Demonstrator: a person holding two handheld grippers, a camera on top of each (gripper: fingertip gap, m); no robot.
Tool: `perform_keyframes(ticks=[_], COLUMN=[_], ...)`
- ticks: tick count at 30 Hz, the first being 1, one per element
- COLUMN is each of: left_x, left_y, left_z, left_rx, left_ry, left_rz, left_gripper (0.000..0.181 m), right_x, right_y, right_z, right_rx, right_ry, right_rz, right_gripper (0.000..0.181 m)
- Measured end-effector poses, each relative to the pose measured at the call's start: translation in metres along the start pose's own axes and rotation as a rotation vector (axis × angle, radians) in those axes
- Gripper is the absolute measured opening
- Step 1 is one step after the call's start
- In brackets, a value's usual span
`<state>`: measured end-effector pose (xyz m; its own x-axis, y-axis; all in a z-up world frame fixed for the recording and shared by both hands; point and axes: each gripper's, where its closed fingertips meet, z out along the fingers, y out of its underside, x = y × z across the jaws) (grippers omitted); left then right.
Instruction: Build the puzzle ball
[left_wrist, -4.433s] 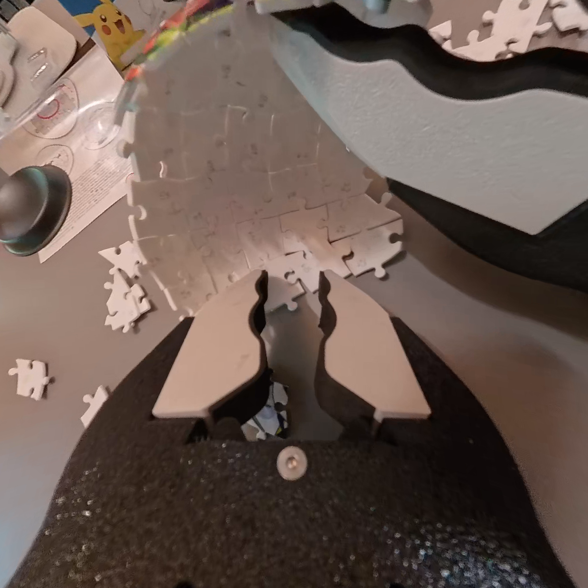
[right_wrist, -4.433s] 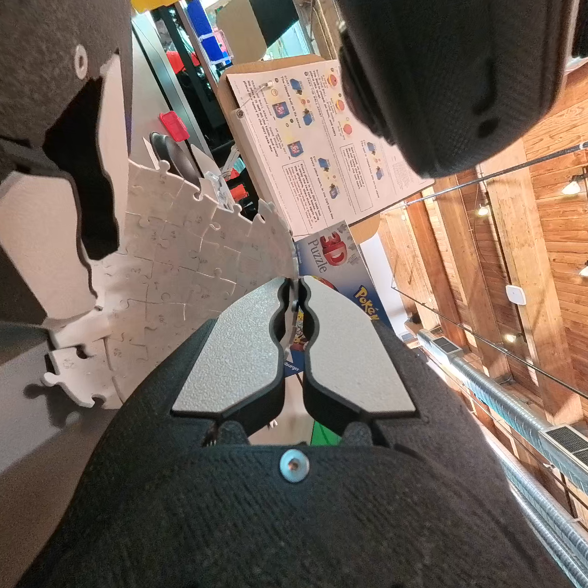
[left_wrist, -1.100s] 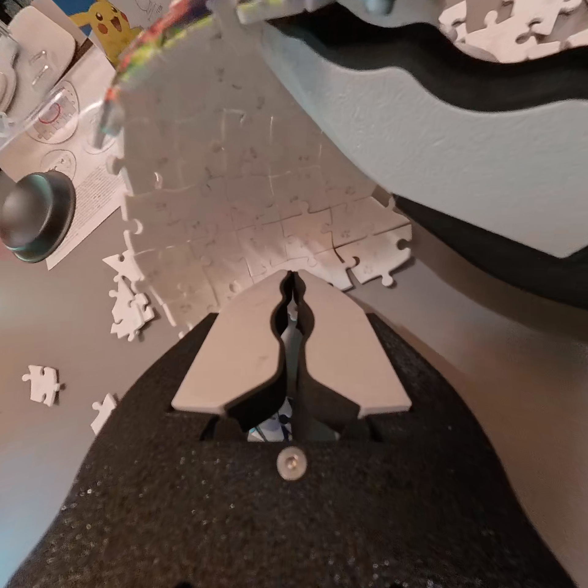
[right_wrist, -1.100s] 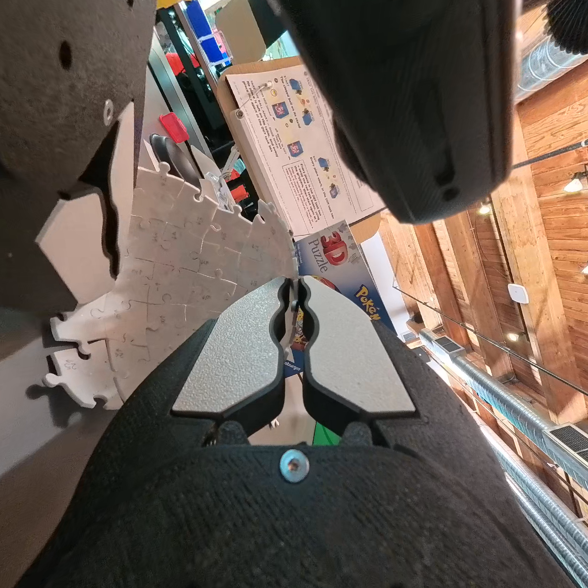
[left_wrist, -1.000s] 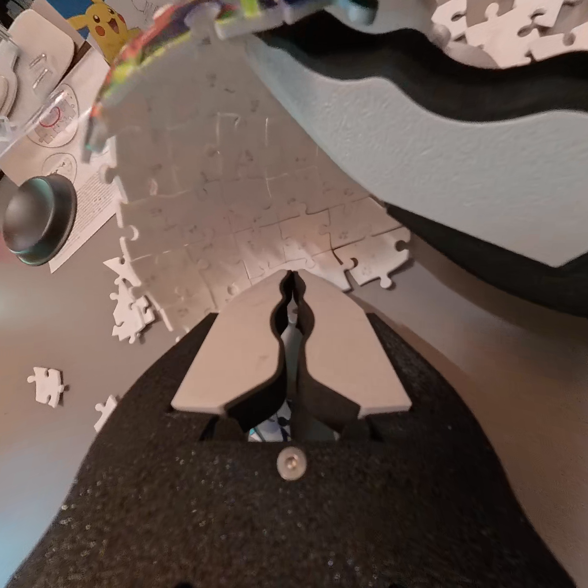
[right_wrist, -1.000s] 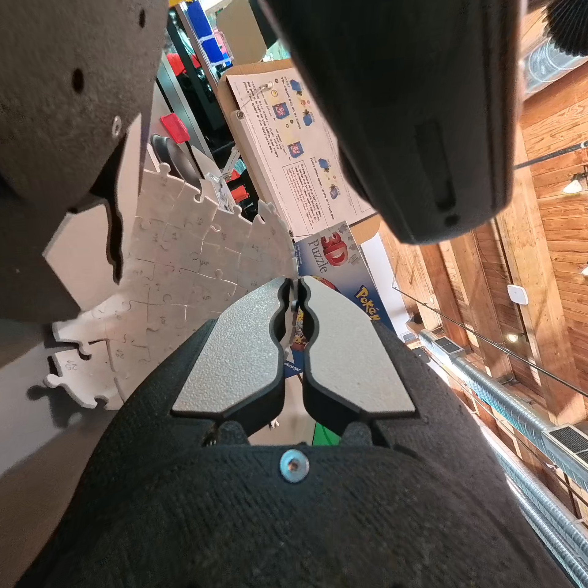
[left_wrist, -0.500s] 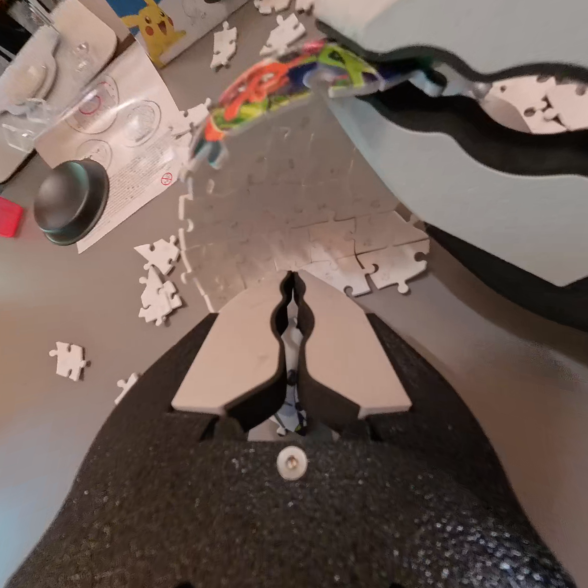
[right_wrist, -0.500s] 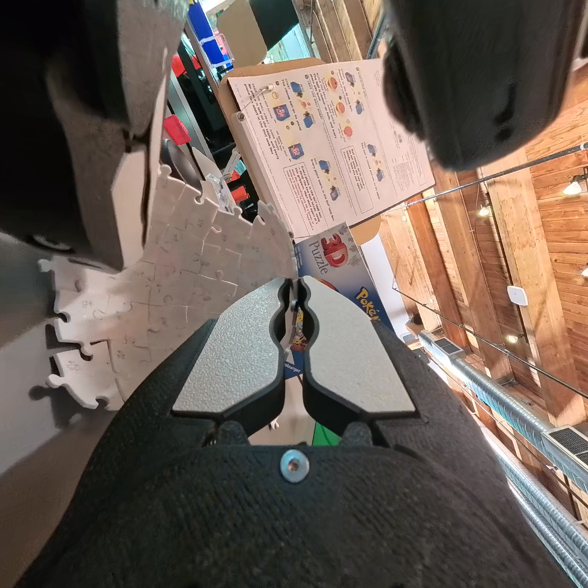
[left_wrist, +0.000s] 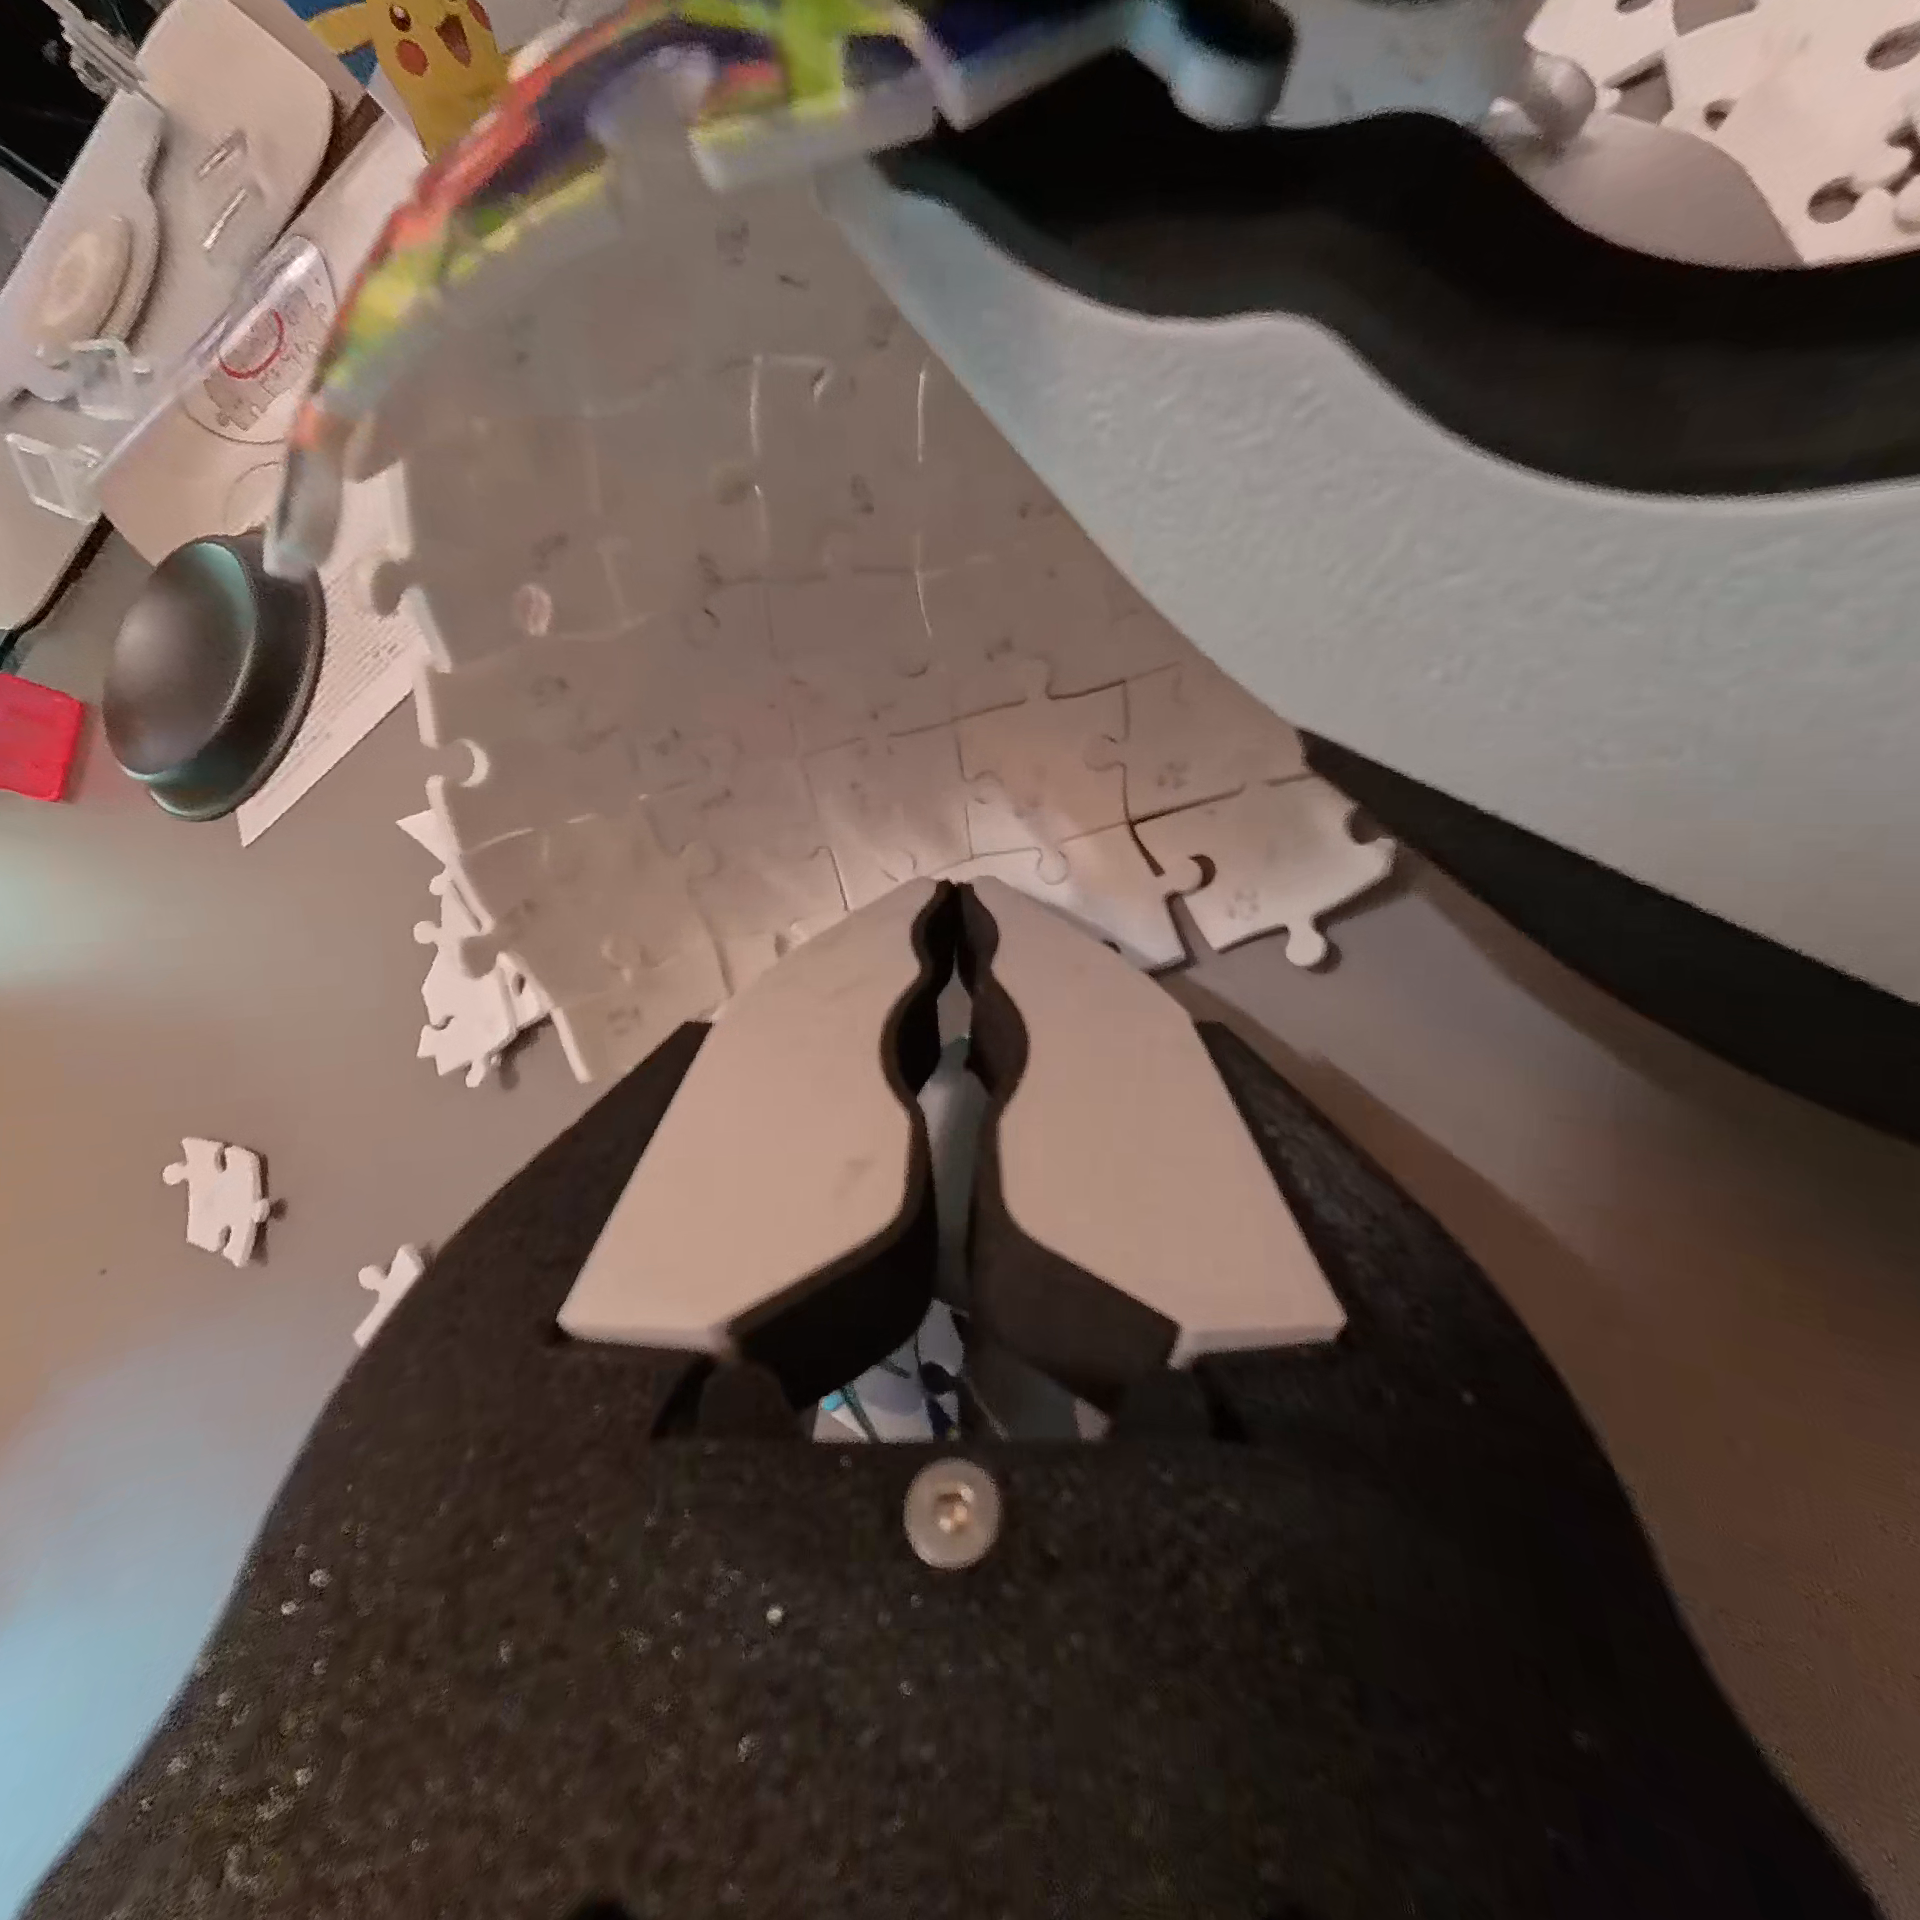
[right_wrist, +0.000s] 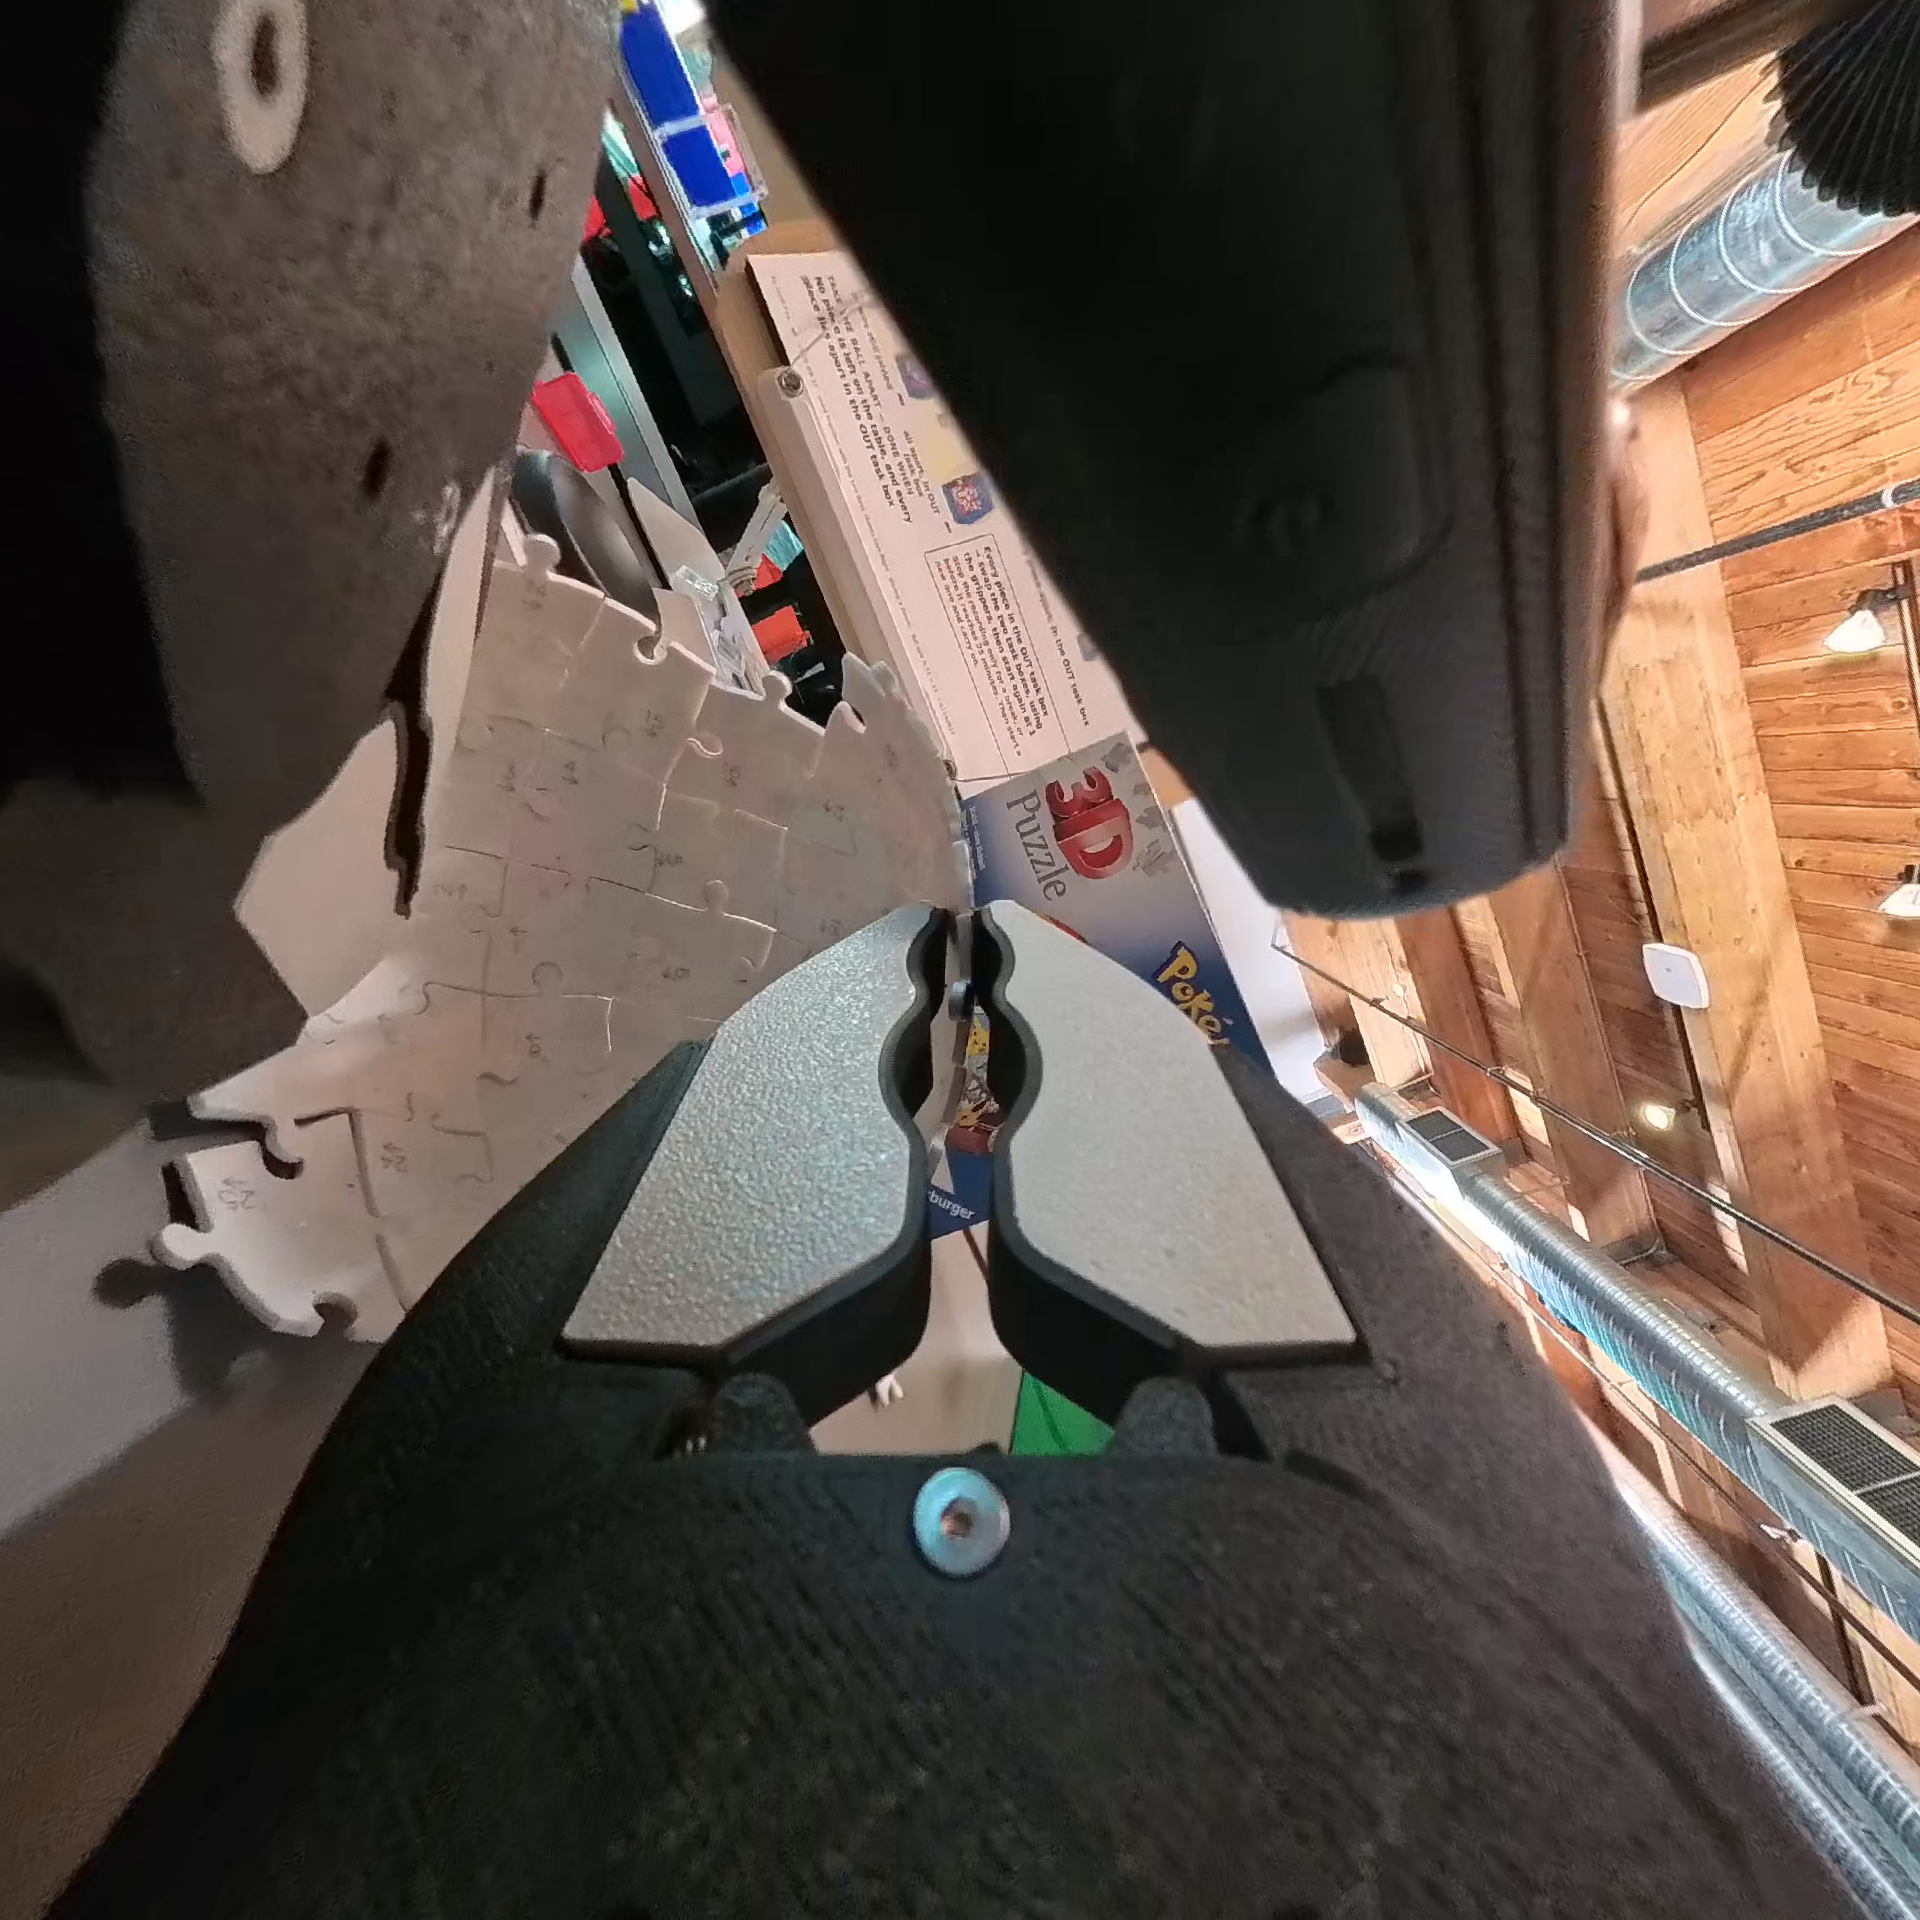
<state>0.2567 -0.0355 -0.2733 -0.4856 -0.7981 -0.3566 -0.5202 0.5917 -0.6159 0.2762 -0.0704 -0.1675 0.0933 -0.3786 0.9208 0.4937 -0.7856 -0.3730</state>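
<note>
1. The jaws of the left gripper (left_wrist: 958, 920) are pressed together on the lower edge of the puzzle shell (left_wrist: 748, 665), a curved sheet of joined pieces seen from its pale grey inner side.
2. The jaws of the right gripper (right_wrist: 961, 914) are likewise closed, pinching another edge of the shell (right_wrist: 623, 883), so the shell is held up between both tools above the counter (left_wrist: 156, 1039).
3. In the left wrist view the right gripper (left_wrist: 1455, 520) fills the upper right, its pale finger lying across the shell.
4. The printed outer side shows only as a blurred rim of green, orange and blue (left_wrist: 499, 177) at the top.
5. Just left of the shell, loose pieces (left_wrist: 223, 1195) lie face down on the grey counter; more lie at the top right (left_wrist: 1766, 94).
6. Farther left sit a dark round knob (left_wrist: 203, 675) on a paper sheet (left_wrist: 343, 665), and a red block (left_wrist: 31, 748) at the edge.
7. In the right wrist view the left gripper (right_wrist: 312, 416) looms at upper left, with the puzzle box (right_wrist: 1091, 862) and an instruction board (right_wrist: 914, 540) behind the shell.
</note>
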Motion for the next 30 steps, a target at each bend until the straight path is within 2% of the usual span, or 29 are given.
perform_keyframes(ticks=[6, 9, 17, 25, 30], left_x=[-0.006, -0.009, -0.004, -0.001, 0.001], left_y=[-0.004, -0.001, 0.002, 0.004, 0.004], left_z=[-0.016, -0.021, -0.013, -0.006, -0.005], left_rx=[0.072, 0.052, 0.049, 0.043, 0.048], left_ry=[-0.001, 0.002, 0.020, 0.028, 0.086], left_rz=[-0.074, -0.061, -0.042, -0.022, -0.100], left_gripper=[0.000, 0.000, 0.000, 0.000, 0.000], right_x=[0.000, -0.001, -0.001, -0.002, -0.003], right_y=[-0.002, -0.002, -0.015, -0.019, -0.019], right_z=[-0.001, 0.000, 0.000, 0.001, 0.002], right_rx=[0.004, 0.006, 0.027, 0.029, 0.028], right_ry=[-0.001, -0.001, 0.007, -0.006, -0.016], right_rz=[-0.008, -0.025, -0.146, -0.183, -0.184], right_gripper=[0.005, 0.005, 0.006, 0.006, 0.005])
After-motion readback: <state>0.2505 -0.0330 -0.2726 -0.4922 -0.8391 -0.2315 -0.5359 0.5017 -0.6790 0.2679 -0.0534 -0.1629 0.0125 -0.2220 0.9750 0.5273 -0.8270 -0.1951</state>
